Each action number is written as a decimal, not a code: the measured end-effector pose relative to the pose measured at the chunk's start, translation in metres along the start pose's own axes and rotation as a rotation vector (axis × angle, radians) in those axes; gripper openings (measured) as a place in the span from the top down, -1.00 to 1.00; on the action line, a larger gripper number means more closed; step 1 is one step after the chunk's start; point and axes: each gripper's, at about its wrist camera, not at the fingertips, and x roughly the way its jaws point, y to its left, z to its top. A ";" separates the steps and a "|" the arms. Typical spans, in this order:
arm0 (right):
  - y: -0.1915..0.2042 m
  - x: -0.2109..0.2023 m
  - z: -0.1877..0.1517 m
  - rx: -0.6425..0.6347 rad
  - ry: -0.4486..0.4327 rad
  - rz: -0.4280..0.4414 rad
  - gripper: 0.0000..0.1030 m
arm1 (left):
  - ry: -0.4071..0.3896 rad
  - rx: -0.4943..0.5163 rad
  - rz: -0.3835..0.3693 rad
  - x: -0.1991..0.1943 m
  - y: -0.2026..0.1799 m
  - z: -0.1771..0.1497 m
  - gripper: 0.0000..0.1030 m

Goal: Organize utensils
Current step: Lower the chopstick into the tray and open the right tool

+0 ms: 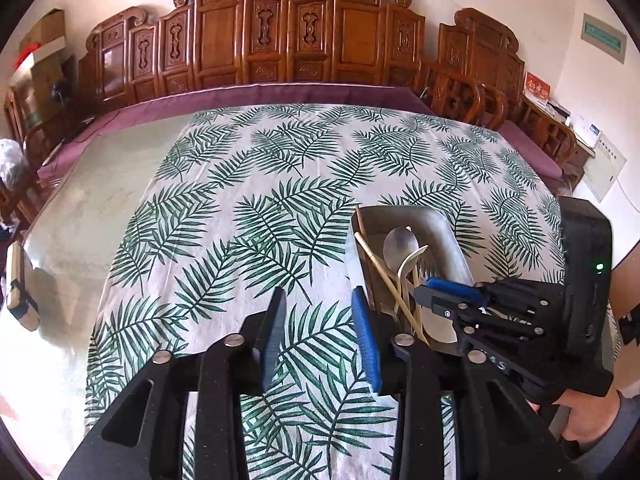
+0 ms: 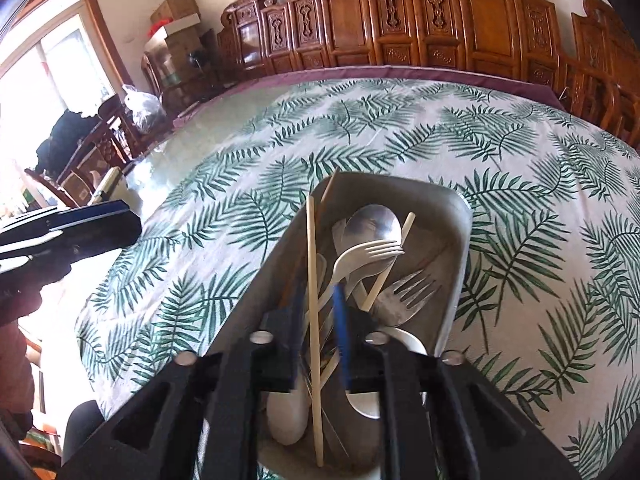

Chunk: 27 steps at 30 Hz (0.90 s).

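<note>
Our right gripper [image 2: 318, 312] reached into the metal tray [image 2: 456, 248], fingers narrowly parted around a pale chopstick [image 2: 313, 280], grip unconfirmed; our left gripper [image 1: 320, 328] hovered wide open, empty. Tangled utensils, the white fork [image 2: 360, 256] among them, risked being dragged out by lifting.

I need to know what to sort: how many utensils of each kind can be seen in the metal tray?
In the tray, as far as the pile shows:
Forks: 2, white and metal
Spoons: 3, metal, two white
Chopsticks: 3
Total: 8

Utensils [image 2: 372, 256] in tray [image 2: 460, 240], tray on tablecloth [image 1: 248, 200], bench [image 1: 280, 92] behind
</note>
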 end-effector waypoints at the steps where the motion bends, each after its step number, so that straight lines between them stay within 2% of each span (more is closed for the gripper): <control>1: -0.001 -0.004 0.001 0.003 -0.006 0.002 0.60 | -0.002 0.001 0.002 -0.002 -0.001 0.000 0.35; 4: -0.004 -0.020 0.000 0.007 -0.030 -0.003 0.60 | -0.009 0.004 0.004 -0.008 -0.006 -0.001 0.31; 7: -0.007 -0.039 -0.002 0.014 -0.060 -0.012 0.59 | -0.020 0.011 0.007 -0.014 -0.012 -0.002 0.16; 10: -0.010 -0.064 -0.007 0.006 -0.097 -0.046 0.41 | -0.034 0.013 0.005 -0.022 -0.020 -0.003 0.04; 13: -0.012 -0.088 -0.013 0.008 -0.127 -0.063 0.30 | -0.057 0.014 0.004 -0.031 -0.031 -0.006 -0.28; 16: -0.014 -0.109 -0.020 0.004 -0.155 -0.102 0.10 | -0.076 0.017 0.007 -0.038 -0.041 -0.008 -0.60; 18: -0.017 -0.123 -0.025 0.013 -0.172 -0.120 -0.20 | -0.090 0.015 0.005 -0.042 -0.048 -0.010 -0.74; 19: -0.019 -0.130 -0.028 0.020 -0.180 -0.127 -0.25 | -0.098 0.011 0.011 -0.045 -0.051 -0.011 -0.81; 24: -0.026 -0.160 -0.041 0.034 -0.212 -0.179 -0.77 | -0.132 0.011 0.016 -0.056 -0.068 -0.017 -0.85; 27: -0.030 -0.175 -0.050 0.045 -0.225 -0.199 -0.89 | -0.134 0.012 0.017 -0.061 -0.079 -0.021 -0.85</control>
